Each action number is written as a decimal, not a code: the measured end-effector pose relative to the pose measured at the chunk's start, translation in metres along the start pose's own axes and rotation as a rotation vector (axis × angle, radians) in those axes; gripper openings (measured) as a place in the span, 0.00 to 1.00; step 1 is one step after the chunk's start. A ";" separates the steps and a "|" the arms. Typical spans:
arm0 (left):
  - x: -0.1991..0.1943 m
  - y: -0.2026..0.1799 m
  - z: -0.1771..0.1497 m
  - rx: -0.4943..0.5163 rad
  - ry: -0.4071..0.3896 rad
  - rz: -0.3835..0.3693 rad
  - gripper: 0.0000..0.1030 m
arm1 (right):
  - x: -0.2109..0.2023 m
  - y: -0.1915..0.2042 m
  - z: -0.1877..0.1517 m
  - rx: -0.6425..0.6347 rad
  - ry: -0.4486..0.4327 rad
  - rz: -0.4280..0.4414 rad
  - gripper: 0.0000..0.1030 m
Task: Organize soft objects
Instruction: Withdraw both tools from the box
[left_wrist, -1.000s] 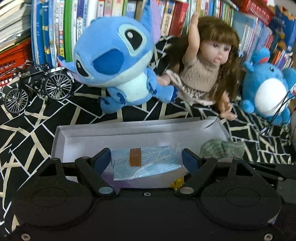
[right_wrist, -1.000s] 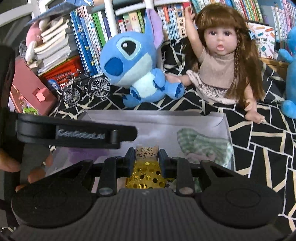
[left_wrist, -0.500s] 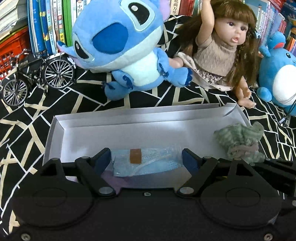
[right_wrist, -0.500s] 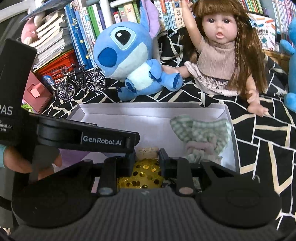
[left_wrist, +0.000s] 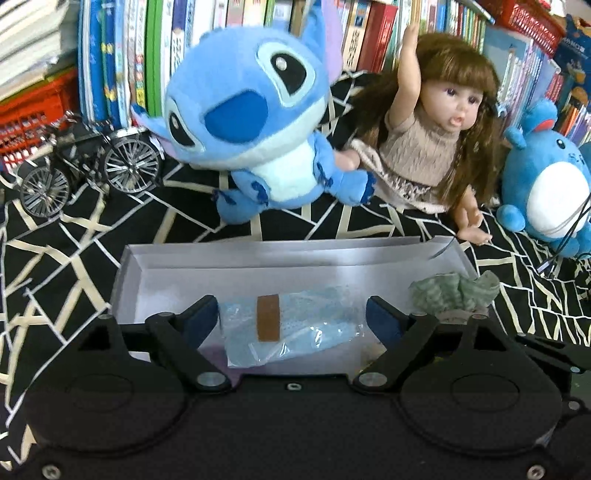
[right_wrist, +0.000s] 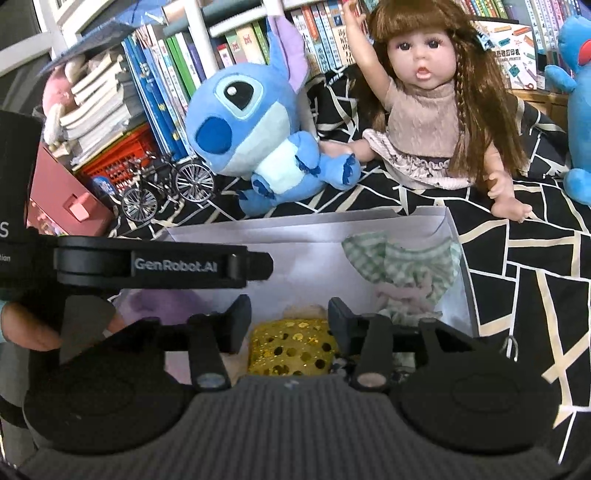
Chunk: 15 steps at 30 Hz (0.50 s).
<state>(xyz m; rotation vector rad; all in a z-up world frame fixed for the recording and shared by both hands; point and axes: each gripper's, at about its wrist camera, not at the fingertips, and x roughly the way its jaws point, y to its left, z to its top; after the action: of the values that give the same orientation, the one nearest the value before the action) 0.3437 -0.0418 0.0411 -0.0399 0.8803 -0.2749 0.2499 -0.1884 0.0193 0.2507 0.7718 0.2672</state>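
Note:
A shallow white box (left_wrist: 258, 251) lies on the black patterned cloth. In it a blue mask packet (left_wrist: 291, 328) rests between the fingers of my left gripper (left_wrist: 291, 314), whose jaws are opening and stand just clear of its ends. A gold sequin pouch (right_wrist: 291, 347) sits low in the box between the pads of my right gripper (right_wrist: 290, 317), whose jaws are opening too, no longer squeezing it. A green checked cloth (right_wrist: 402, 258) is bunched in the box's right end. In the right wrist view, the left gripper's finger (right_wrist: 236, 266) reaches across the box.
Behind the box sit a blue alien plush (left_wrist: 251, 110), a long-haired doll (left_wrist: 436, 147) and a round blue plush (left_wrist: 546, 184). A model bicycle (left_wrist: 88, 166) stands at the left before rows of books. A pink case (right_wrist: 66, 199) is at far left.
The right jaws, shut on the gold sequin pouch before, have parted and let it go. The left jaws have widened a little around the mask packet.

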 end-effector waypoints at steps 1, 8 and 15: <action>-0.004 0.000 0.000 0.002 -0.010 0.003 0.87 | -0.003 0.001 0.000 -0.003 -0.008 0.002 0.64; -0.025 -0.002 -0.009 0.038 -0.039 -0.005 0.88 | -0.033 0.006 -0.005 -0.036 -0.065 0.001 0.72; -0.055 -0.005 -0.032 0.053 -0.124 0.004 0.91 | -0.067 0.006 -0.024 -0.081 -0.134 0.018 0.81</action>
<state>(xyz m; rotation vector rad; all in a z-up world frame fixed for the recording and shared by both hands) 0.2847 -0.0302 0.0623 -0.0058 0.7497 -0.2894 0.1857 -0.2018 0.0487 0.1971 0.6253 0.2945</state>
